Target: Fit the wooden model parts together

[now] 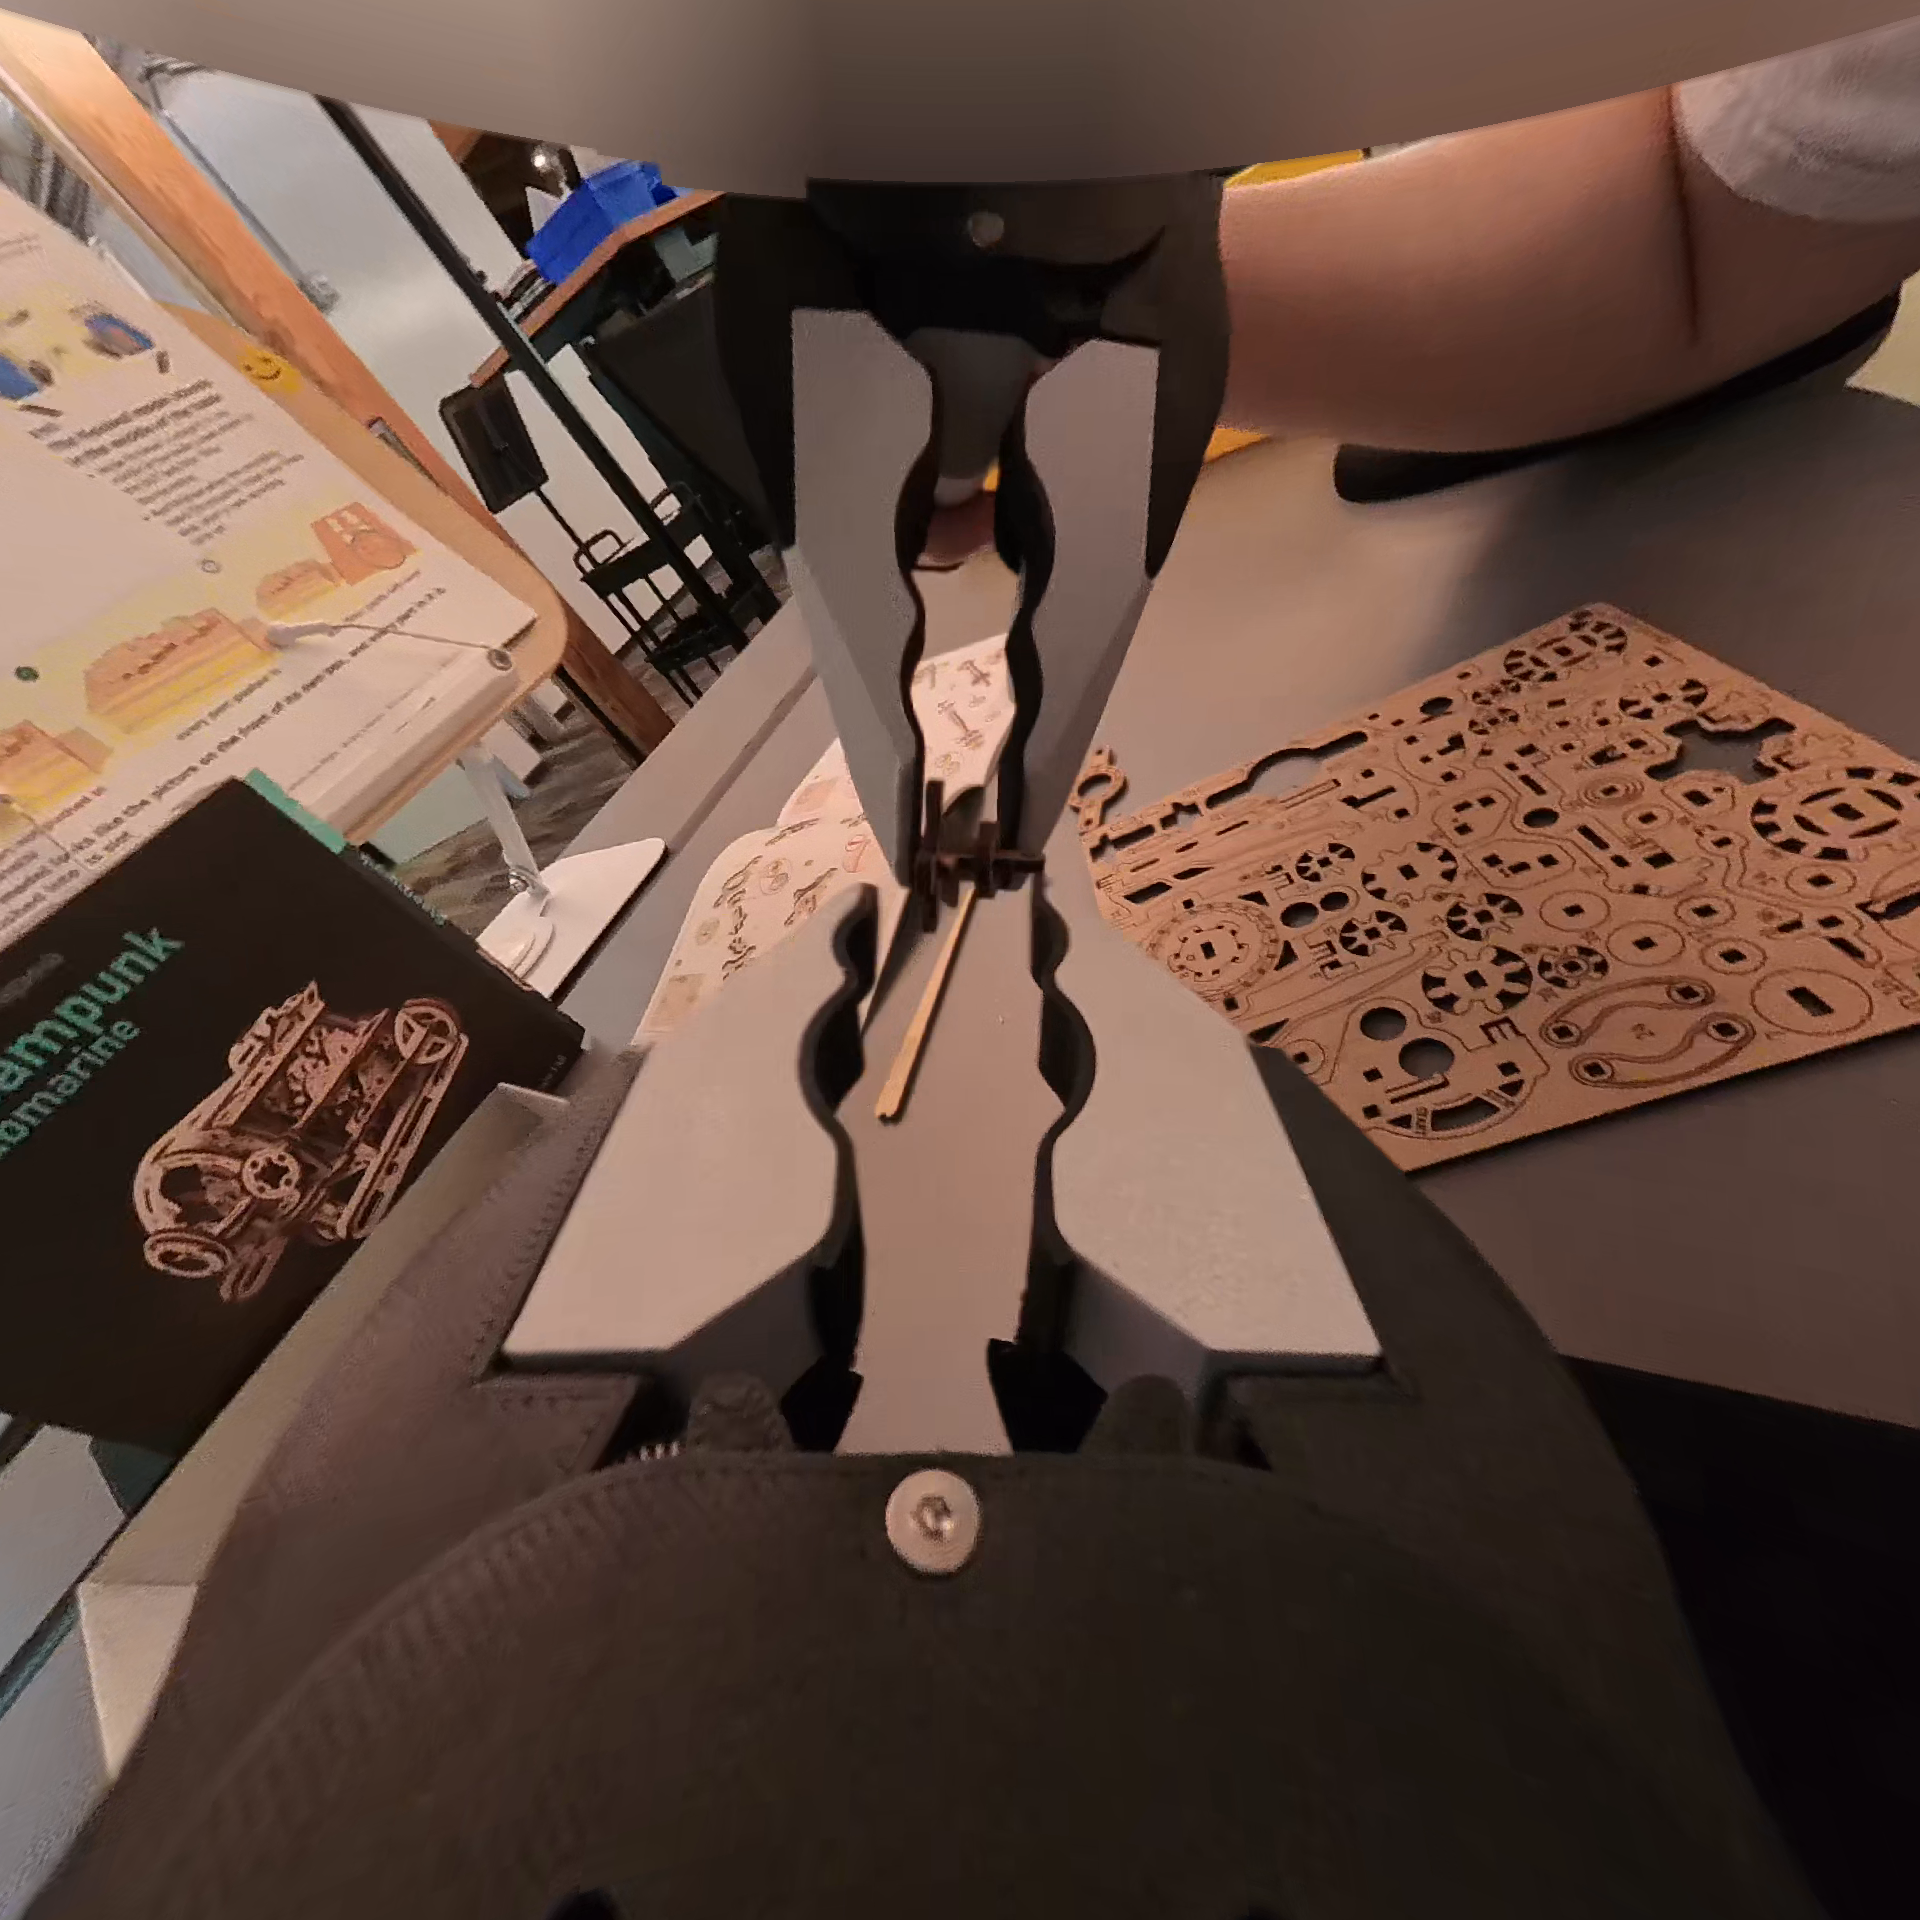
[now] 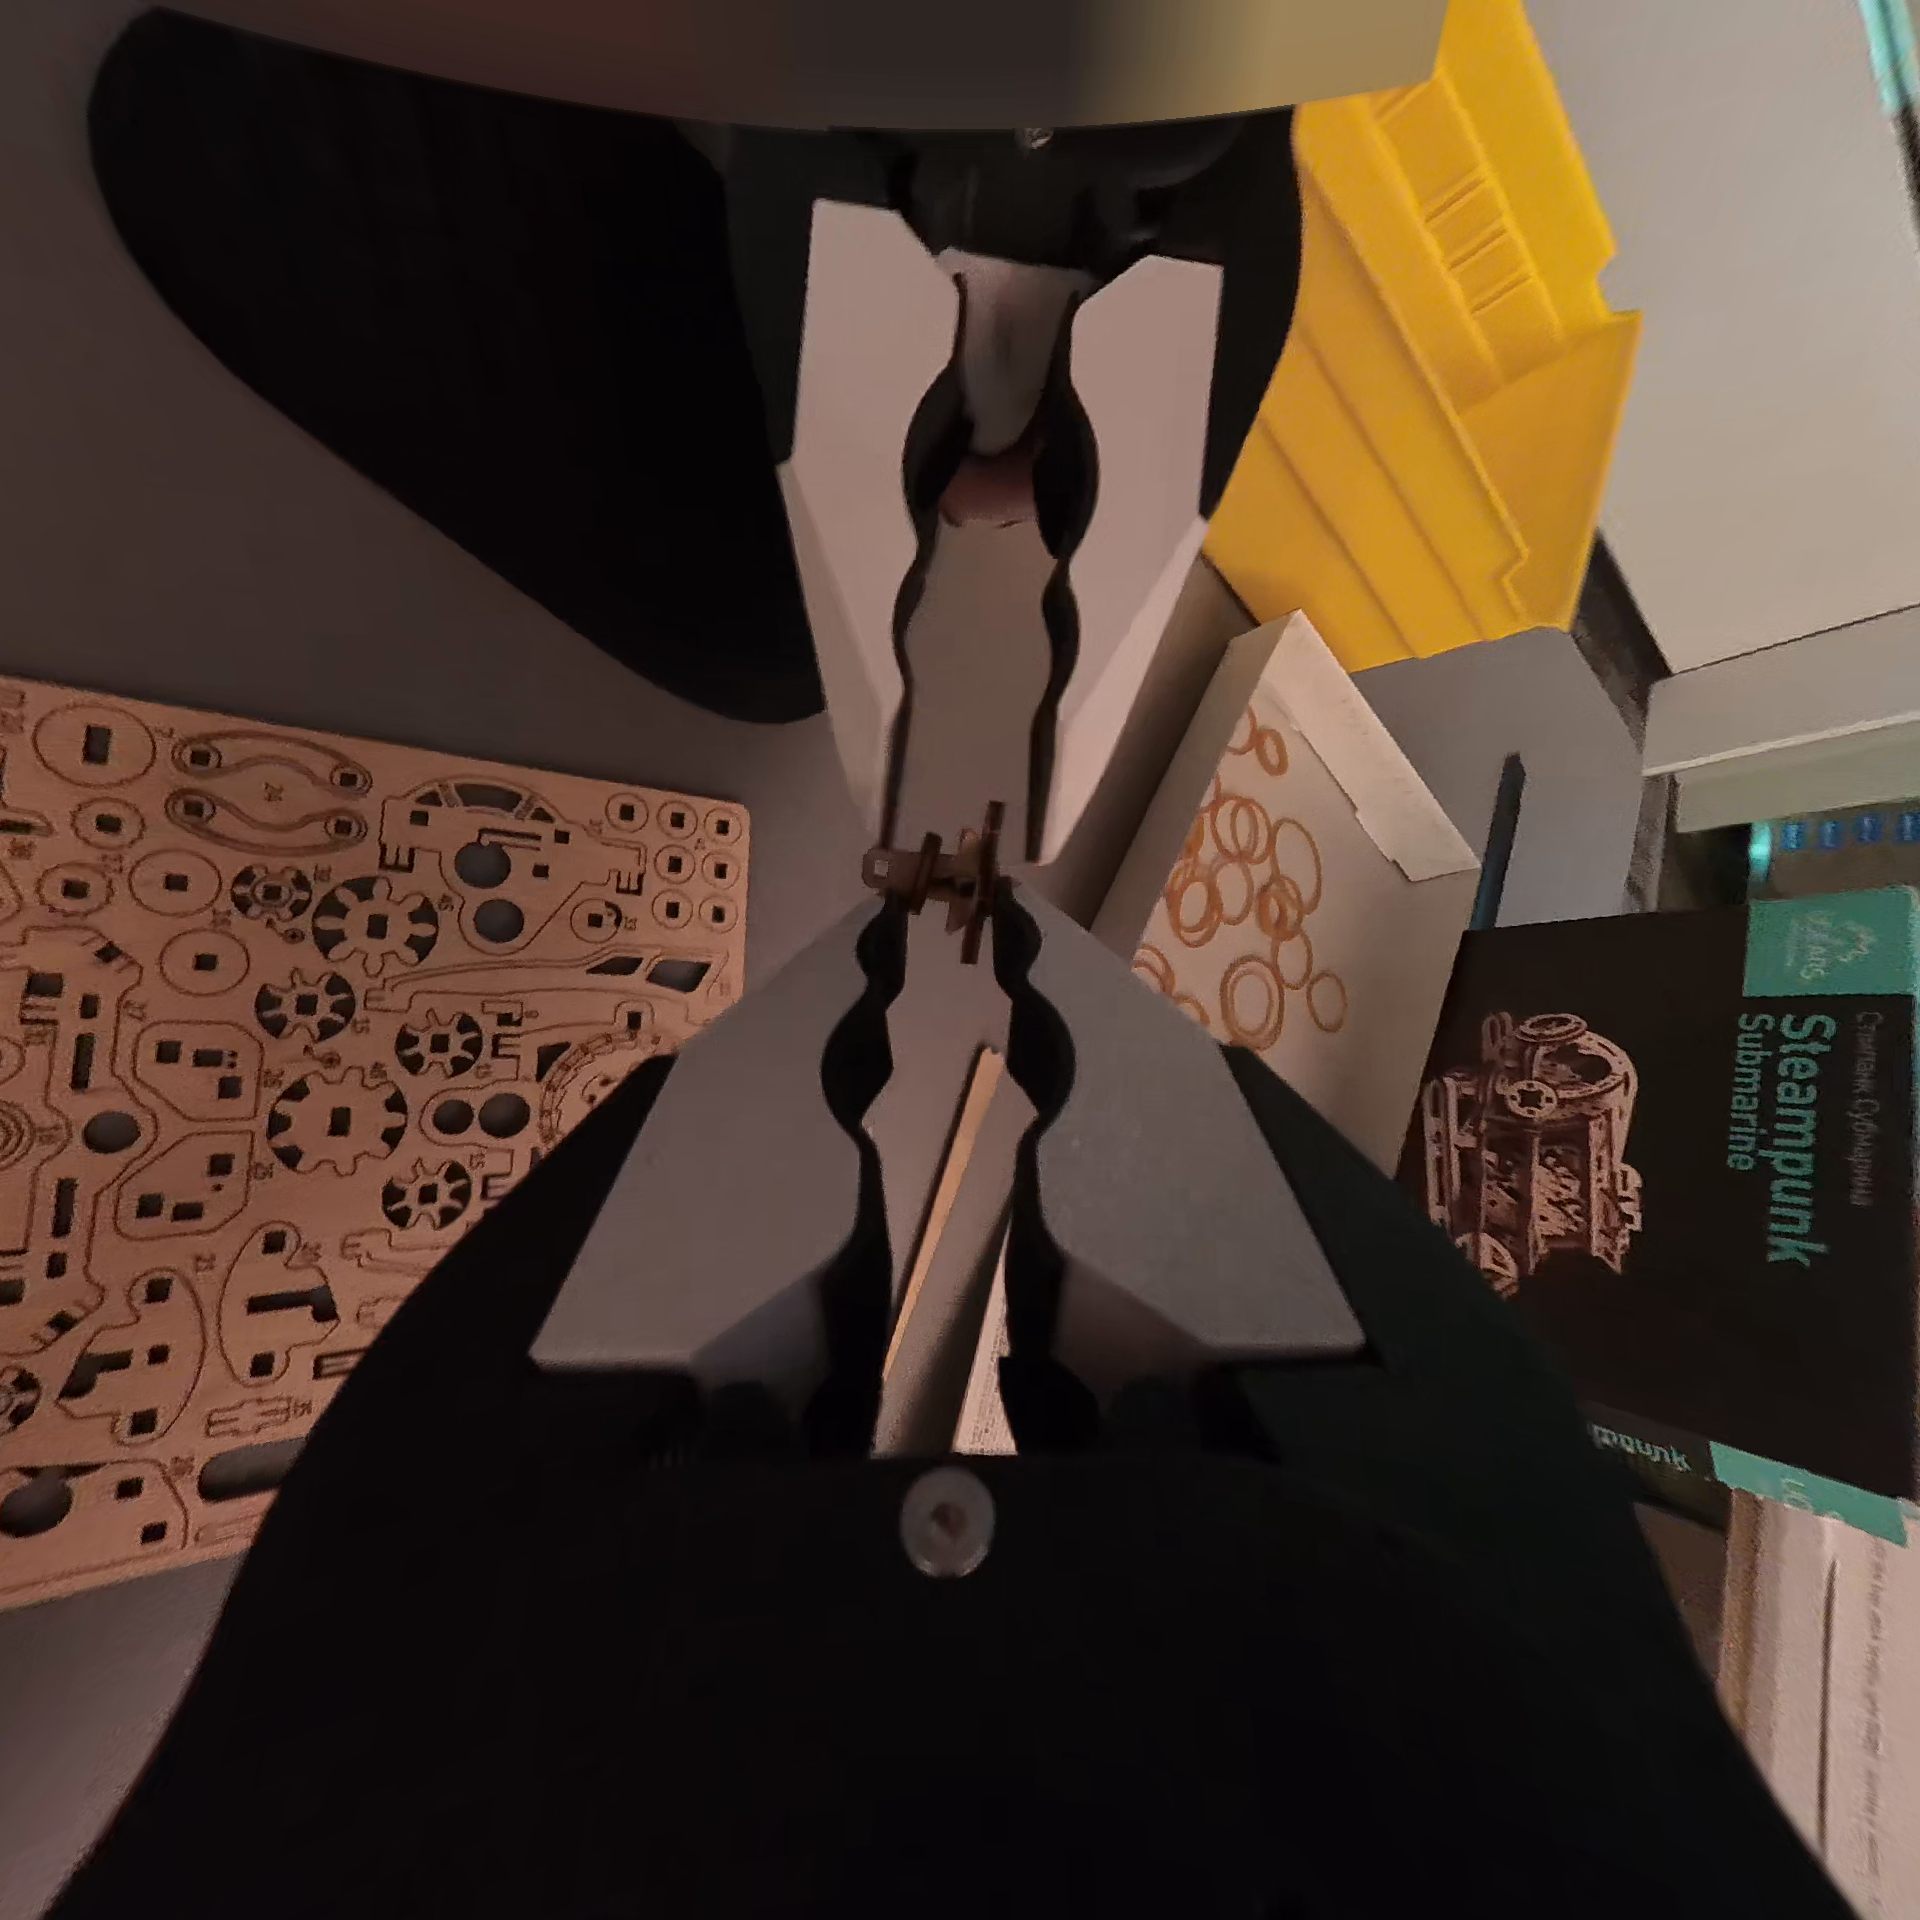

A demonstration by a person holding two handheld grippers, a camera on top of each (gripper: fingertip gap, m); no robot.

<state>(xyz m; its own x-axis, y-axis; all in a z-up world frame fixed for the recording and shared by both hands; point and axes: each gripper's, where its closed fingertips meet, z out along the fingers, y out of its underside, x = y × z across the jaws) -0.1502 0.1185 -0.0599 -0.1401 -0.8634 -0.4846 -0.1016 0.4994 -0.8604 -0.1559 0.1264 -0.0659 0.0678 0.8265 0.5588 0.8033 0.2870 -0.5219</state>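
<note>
Both grippers, left gripper (image 1: pixel 951 914) and right gripper (image 2: pixel 935 914), clamp one wooden assembly (image 1: pixel 961 860) (tip to tip) above bare table (image 1: pixel 1558 1299).

Desk clutter, non-task items.
Yellow bin (image 2: pixel 1434 343) at desk (image 1: pixel 1662 1247) edge; rubber bands (image 2: pixel 1247 914) in a white tray (image 2: pixel 1340 748); dark product box (image 2: pixel 1662 1174) beside it.

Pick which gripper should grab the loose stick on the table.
Left gripper, likely: the stick lies right between its fingers, while the right gripper seems clamped on the wooden assembly.
</note>
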